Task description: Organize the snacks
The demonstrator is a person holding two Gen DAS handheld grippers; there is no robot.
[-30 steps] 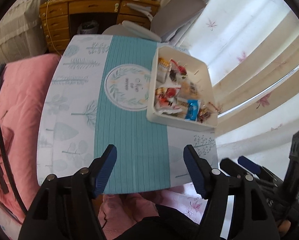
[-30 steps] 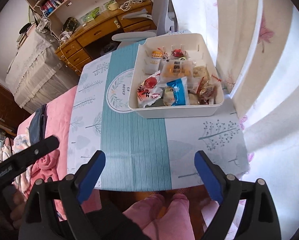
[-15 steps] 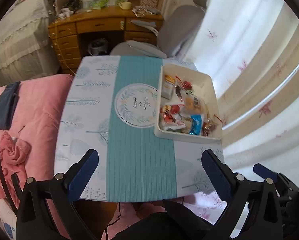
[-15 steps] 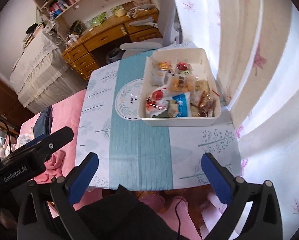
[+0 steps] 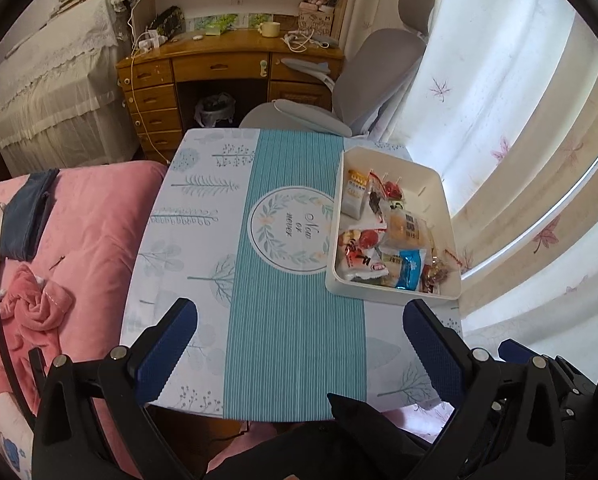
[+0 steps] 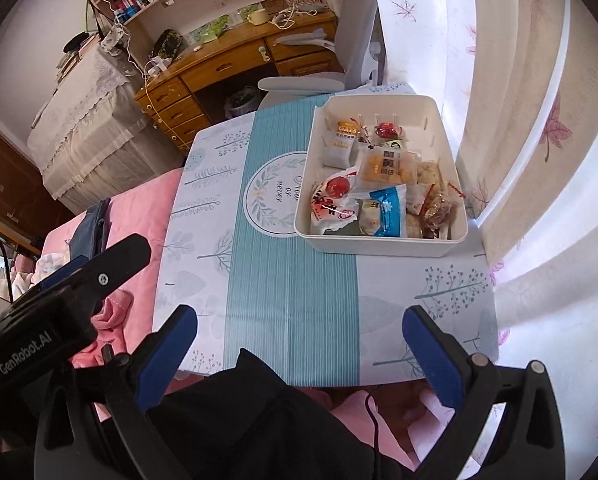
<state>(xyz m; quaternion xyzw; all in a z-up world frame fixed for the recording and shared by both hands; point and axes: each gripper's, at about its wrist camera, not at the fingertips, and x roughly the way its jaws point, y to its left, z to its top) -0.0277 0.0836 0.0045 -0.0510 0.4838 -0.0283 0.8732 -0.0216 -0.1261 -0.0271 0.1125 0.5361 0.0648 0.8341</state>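
Snacks (image 6: 373,184) sit all together in a white box (image 5: 451,236) on the far right part of the small table (image 5: 203,216), next to the curtain (image 5: 499,92). No snack is left out on the cloth, so the tidy-up looks done, or very close to it.

What just changed: both tongs have been opening up and pulling up and away from the table. The left tongs (image 5: 299,344) now stand wide with nothing between them. The right tongs (image 6: 299,344) are wide too, and empty. Both hang over the near edge of the table, well apart from the box. A second ago the left tongs were much narrower and the table looked bigger in the left view.

The box is smooth hard plastic with round corners and tall sides. The snacks are small shiny packets, crinkly and soft. One is blue (image 6: 389,214), one is orange (image 6: 387,168), one has a red circle on it (image 6: 335,192). They lie in a loose pile, some on top of others. The table cloth is flat, with teal stripes down the middle and little trees at the sides. A pink blanket (image 5: 87,216) sits soft and lumpy to the left.
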